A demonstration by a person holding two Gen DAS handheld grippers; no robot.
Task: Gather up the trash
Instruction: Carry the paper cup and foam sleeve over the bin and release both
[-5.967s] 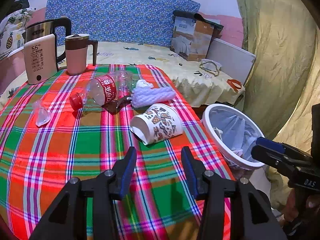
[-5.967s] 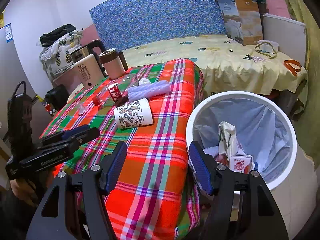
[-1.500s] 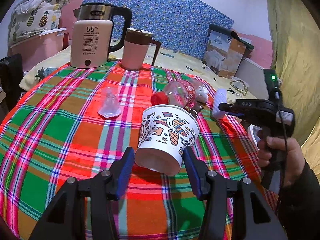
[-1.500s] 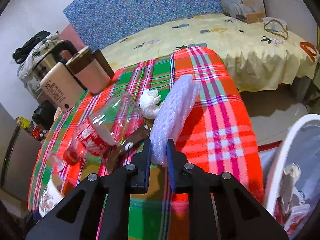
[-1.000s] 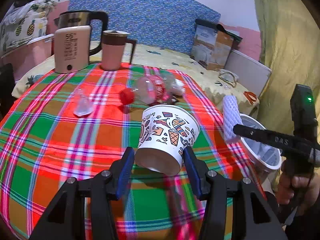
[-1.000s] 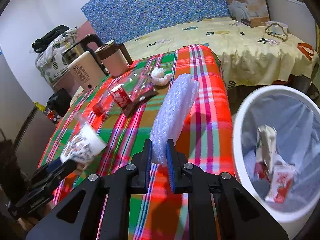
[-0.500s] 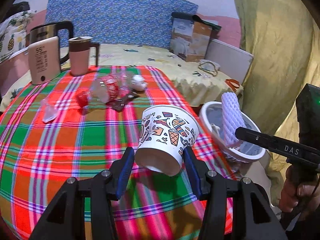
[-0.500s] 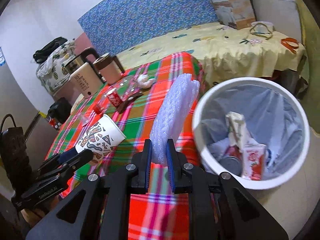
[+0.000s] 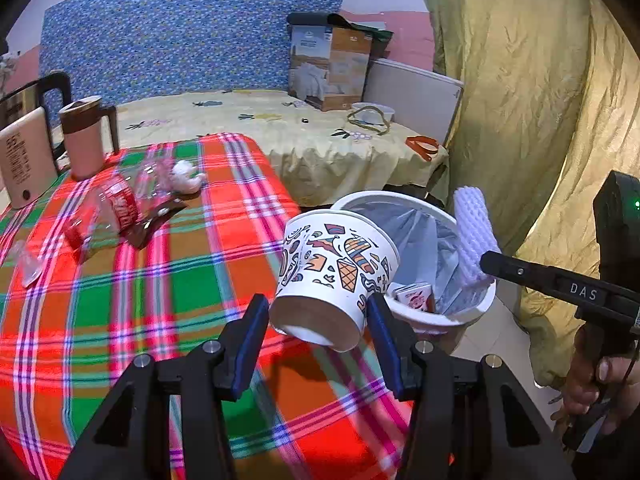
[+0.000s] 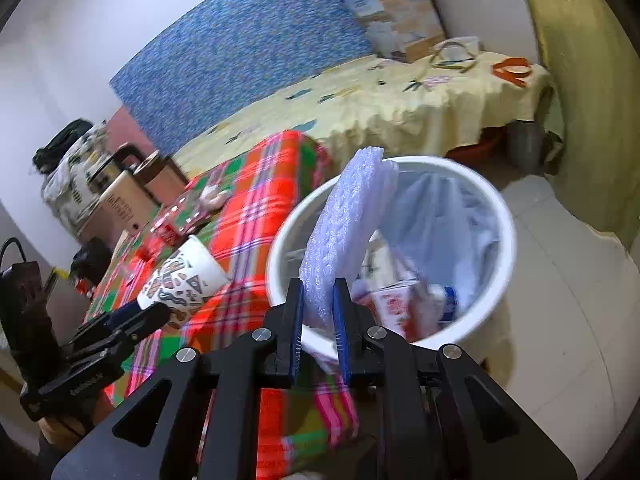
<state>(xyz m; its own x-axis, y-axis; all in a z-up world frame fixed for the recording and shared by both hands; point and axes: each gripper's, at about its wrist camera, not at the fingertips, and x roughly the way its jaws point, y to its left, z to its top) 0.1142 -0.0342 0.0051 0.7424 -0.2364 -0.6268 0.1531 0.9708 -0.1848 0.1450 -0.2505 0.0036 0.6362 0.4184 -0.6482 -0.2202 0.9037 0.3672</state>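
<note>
Both claws are clamped on trash: left claw [image 9: 316, 322] grips the cup [image 9: 334, 272], right claw [image 10: 318, 312] pinches foam [image 10: 344, 232], bin [image 10: 502, 276] at 1 o'clock.

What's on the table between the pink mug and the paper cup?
A plastic bottle, a brown wrapper and a white tissue wad lie between the pink mug and paper cup, in the left wrist view.

Black tool [image 9: 316, 320], blue pads [image 9: 248, 344], silver screws
</note>
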